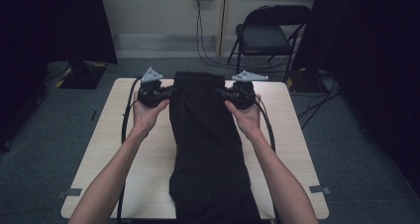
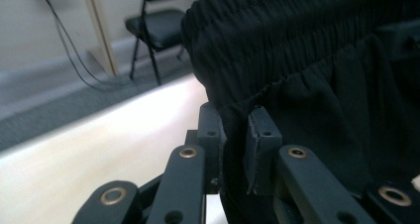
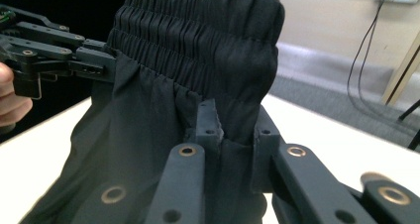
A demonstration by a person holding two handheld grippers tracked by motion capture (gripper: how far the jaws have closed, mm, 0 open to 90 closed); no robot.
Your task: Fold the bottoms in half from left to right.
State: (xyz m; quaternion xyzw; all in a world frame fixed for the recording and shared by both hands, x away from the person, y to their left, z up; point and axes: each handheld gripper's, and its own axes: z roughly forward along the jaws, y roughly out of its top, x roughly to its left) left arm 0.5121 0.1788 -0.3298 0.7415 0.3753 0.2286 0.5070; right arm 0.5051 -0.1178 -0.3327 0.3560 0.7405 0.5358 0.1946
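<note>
Both grippers were clamped on the black trousers (image 1: 207,140) just under the elastic waistband: left gripper (image 1: 171,91) and right gripper (image 1: 219,92) at opposite edges, legs trailing back over the worktop (image 1: 292,135). Looked like mid-lift; the next move probably needed both hands travelling evenly so the fabric didn't slip.

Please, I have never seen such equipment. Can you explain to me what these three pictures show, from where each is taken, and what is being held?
A person sits at a light wooden table and holds a hand tool, a two-jaw gripper, in each hand. The high view looks down from above the person: the left gripper and the right gripper point toward each other. The other two pictures come from small cameras riding on each gripper, looking along its black jaws. On the table lie black trousers with a gathered elastic waistband. Each gripper is shut on the fabric just below that waistband, at opposite sides, so the waist end is held above the table. A folding chair stands behind.
</note>
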